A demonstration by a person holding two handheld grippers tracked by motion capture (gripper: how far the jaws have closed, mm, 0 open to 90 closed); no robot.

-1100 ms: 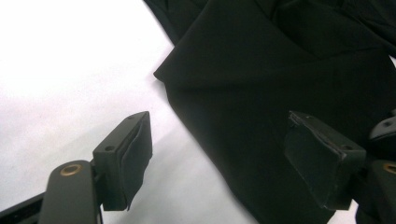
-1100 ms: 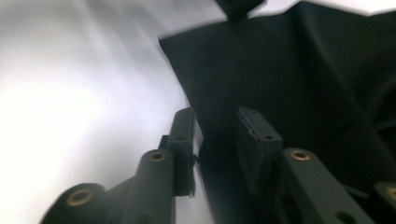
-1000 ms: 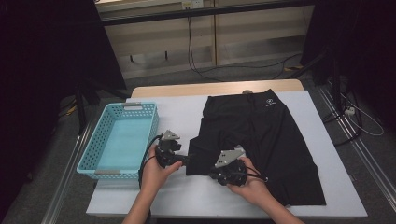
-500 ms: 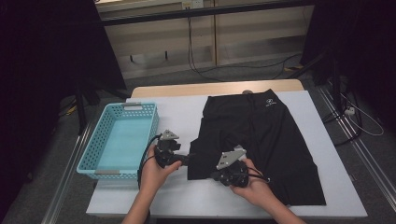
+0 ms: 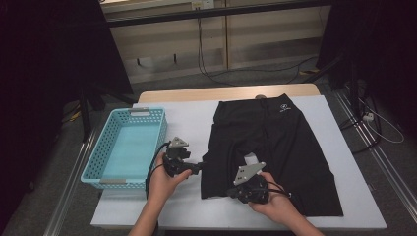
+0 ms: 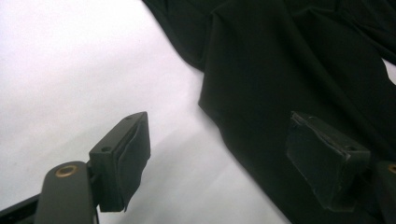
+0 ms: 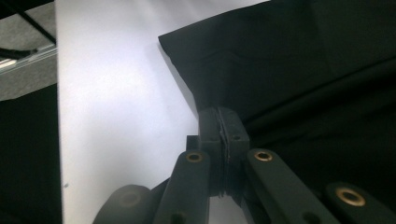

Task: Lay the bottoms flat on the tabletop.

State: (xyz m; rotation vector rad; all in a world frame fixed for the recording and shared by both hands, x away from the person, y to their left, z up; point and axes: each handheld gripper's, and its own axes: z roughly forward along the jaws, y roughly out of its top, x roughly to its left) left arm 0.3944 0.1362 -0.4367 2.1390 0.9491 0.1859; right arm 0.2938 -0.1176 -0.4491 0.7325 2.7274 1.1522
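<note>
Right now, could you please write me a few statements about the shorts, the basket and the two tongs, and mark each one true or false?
1. The black shorts lie spread flat on the white table. True.
2. The blue basket holds folded clothes. False: it is empty.
3. The right tongs are shut on the edge of the shorts. True: the jaws have just been closing, with the cloth between them.
4. The left tongs are clamped on the shorts. False: the jaws stand open at the hem.
5. The basket sits to the right of the shorts in the high view. False: it sits to their left.
</note>
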